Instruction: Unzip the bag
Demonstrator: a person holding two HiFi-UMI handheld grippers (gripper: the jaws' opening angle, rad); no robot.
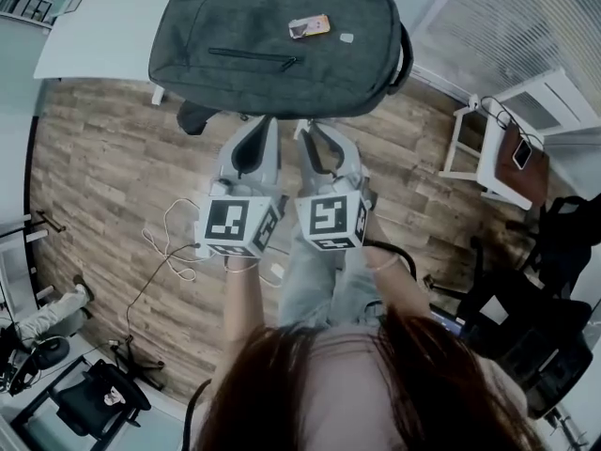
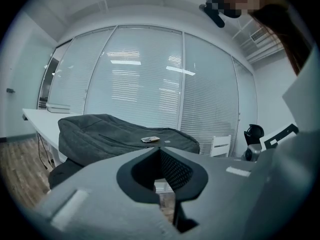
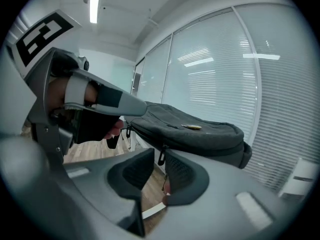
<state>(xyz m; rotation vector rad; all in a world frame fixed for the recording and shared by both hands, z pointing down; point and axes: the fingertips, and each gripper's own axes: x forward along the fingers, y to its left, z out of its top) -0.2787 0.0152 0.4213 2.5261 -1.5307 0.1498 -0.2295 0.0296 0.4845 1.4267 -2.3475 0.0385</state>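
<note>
A dark grey backpack point(image 1: 272, 40) lies flat on a white table point(image 1: 94, 26), with a small orange and white item point(image 1: 309, 26) on top. Both grippers hover side by side just short of its near edge. My left gripper point(image 1: 258, 130) is shut, its fingertips meeting with nothing between them point(image 2: 160, 150); beyond them lies the backpack point(image 2: 115, 134). My right gripper point(image 1: 319, 132) stands slightly open point(image 3: 159, 154). A black zip pull point(image 3: 161, 156) hangs from the backpack point(image 3: 200, 134) in line with that narrow gap; the pads do not press on it.
Wood floor lies under the grippers, with a white cable point(image 1: 169, 242) on it at the left. A white side stand point(image 1: 498, 148) carries a phone at the right. Black office chairs point(image 1: 94, 397) stand at the lower corners. Blinds on glass walls point(image 2: 145, 79) lie behind the table.
</note>
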